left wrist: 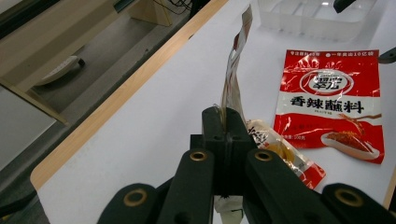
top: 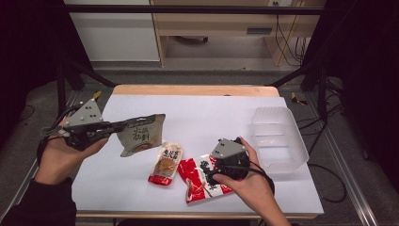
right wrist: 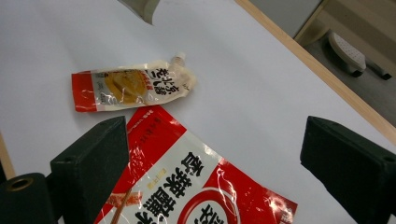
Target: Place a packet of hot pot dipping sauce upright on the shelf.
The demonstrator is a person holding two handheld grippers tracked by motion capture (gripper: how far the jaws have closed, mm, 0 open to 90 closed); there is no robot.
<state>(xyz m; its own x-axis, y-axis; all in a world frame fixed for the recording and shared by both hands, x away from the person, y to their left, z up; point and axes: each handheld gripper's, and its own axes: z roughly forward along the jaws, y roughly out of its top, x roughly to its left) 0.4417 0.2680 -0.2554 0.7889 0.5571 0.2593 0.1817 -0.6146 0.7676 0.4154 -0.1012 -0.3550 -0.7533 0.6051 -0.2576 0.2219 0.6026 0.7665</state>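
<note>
Nearest us, our right gripper (top: 221,175) hovers, jaws apart, over the red sachet (top: 200,178). At nine o'clock, our left gripper (top: 123,125) pinches the grey pouch (top: 141,134) aloft. The tub (top: 278,140) (two o'clock) holds nothing; three packets remain, we judge.

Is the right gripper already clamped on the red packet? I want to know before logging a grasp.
No: in the right gripper view the right gripper has its fingers spread wide above the red packet.
</note>
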